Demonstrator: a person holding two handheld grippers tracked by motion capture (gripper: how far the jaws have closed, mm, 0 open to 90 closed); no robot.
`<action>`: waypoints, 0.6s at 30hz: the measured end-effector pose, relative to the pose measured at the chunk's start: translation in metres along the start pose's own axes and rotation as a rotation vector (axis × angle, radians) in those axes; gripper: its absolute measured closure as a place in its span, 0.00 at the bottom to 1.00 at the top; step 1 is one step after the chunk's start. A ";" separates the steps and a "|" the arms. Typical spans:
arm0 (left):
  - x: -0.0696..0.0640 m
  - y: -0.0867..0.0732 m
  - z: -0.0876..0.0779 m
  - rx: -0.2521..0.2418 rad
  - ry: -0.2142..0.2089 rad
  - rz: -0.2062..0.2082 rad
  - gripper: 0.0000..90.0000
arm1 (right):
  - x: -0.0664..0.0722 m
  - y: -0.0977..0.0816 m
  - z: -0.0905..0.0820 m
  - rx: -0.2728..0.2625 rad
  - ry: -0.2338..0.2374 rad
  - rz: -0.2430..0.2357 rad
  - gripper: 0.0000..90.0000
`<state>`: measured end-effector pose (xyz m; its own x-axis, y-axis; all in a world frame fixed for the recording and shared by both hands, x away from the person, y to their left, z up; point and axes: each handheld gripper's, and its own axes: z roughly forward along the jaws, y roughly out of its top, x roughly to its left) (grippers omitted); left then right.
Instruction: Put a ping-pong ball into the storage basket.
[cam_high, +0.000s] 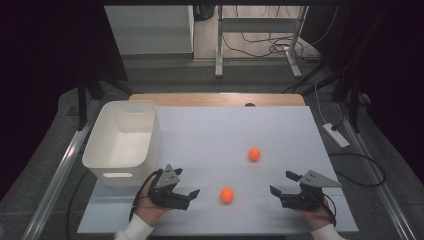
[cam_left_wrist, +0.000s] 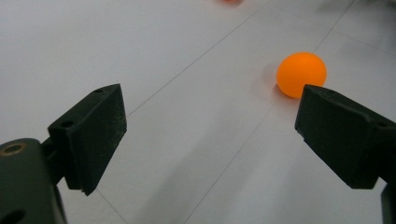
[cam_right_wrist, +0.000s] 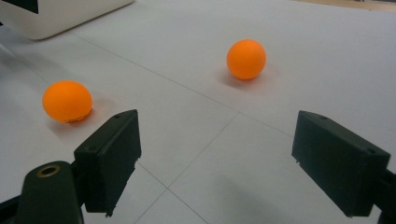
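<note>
Desk (cam_high: 240, 130): white surface with thin seam lines; wooden strip along its far edge.
Bin (cam_high: 122, 142): white, open-topped, standing on the desk's left part.
Near ball (cam_high: 227, 195): orange, on the desk, right of the bin and nearer the person.
Far ball (cam_high: 254, 154): orange, on the desk, well right of the bin, apart from the near ball.

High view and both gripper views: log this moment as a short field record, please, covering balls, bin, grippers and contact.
near ball: orange, on the white table sheet between the two grippers
far ball: orange, farther up the sheet, toward the right
bin: white, empty as far as visible, at the sheet's left edge
left gripper: jaws wide open, low over the sheet, aimed toward the near ball
right gripper: jaws wide open, holding nothing
contact: none; both balls lie free
</note>
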<state>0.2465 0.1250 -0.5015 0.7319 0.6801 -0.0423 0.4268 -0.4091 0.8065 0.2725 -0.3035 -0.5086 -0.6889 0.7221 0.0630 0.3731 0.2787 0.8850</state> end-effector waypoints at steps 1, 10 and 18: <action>0.000 0.001 0.001 -0.001 -0.002 0.002 0.11 | 0.000 0.000 0.000 0.003 -0.002 -0.003 0.17; -0.004 0.007 0.006 0.013 -0.018 0.020 0.11 | 0.000 0.000 0.000 0.003 0.001 0.002 0.17; -0.008 0.012 0.014 0.027 -0.040 0.022 0.11 | 0.000 0.000 0.000 0.006 0.001 0.009 0.17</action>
<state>0.2530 0.1060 -0.4996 0.7618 0.6460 -0.0486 0.4242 -0.4407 0.7911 0.2728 -0.3036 -0.5092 -0.6862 0.7240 0.0710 0.3827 0.2763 0.8816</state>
